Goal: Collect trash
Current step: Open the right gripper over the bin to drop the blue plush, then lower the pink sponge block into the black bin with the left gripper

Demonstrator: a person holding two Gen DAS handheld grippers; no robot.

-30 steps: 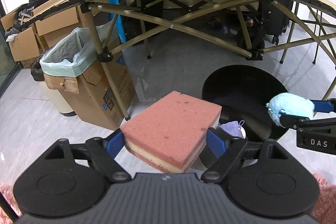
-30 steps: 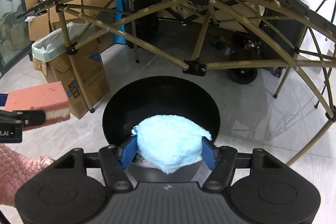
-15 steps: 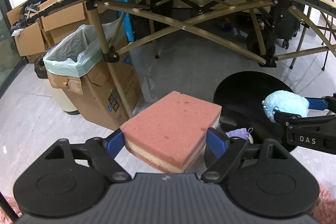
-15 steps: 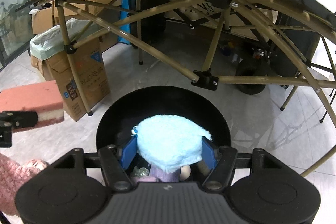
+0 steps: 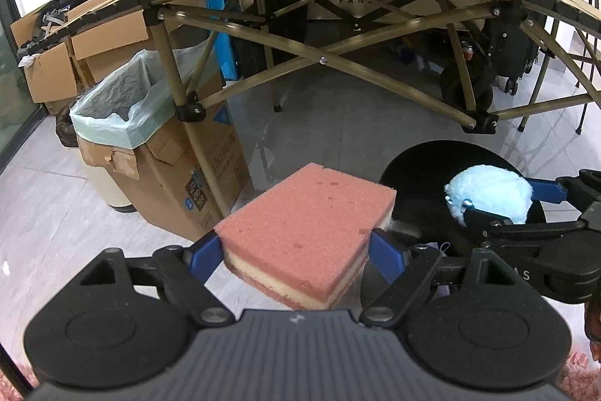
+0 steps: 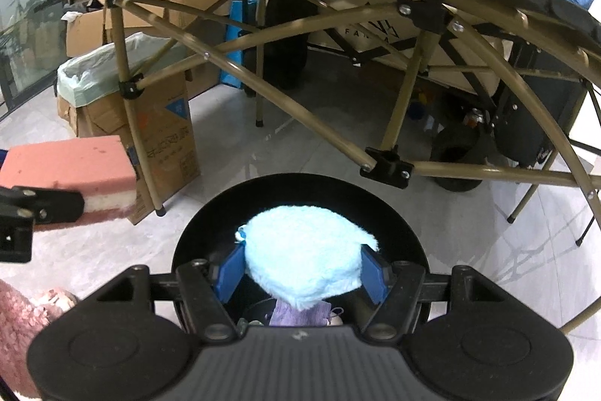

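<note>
Currently the right gripper [image 6: 302, 273] is clamped on a fluffy light-blue plush [image 6: 306, 256], blue pads pressed into both its sides. Plush hangs directly over the mouth of the round black bin [image 6: 403, 224], inside the rim. Bin already holds items: a purple piece [image 6: 296, 314] is visible just below the plush; the rest is too dark to identify.

Left gripper [image 5: 296, 256] is clamped on a pink sponge block [image 5: 304, 217] with a pale middle layer, pads on its two short sides. Sponge sits beside the bin, outside its left rim, over bare floor; not yet above the opening. In the right wrist view the sponge [image 6: 71, 171] is well apart from the bin mouth.

Surroundings: folding table frame [image 6: 390, 164] arcs over and behind the bin; a cardboard box with a green liner [image 5: 124, 108] stands by the table leg at far left.

Step in hand, judged: deposit phase. Right-hand item is positioned for drop. Next move calls for spreading the right jaws so the plush falls in, then carrying the sponge sideways across the rim before letting go. Risk: plush fibres may cling to a pad.
</note>
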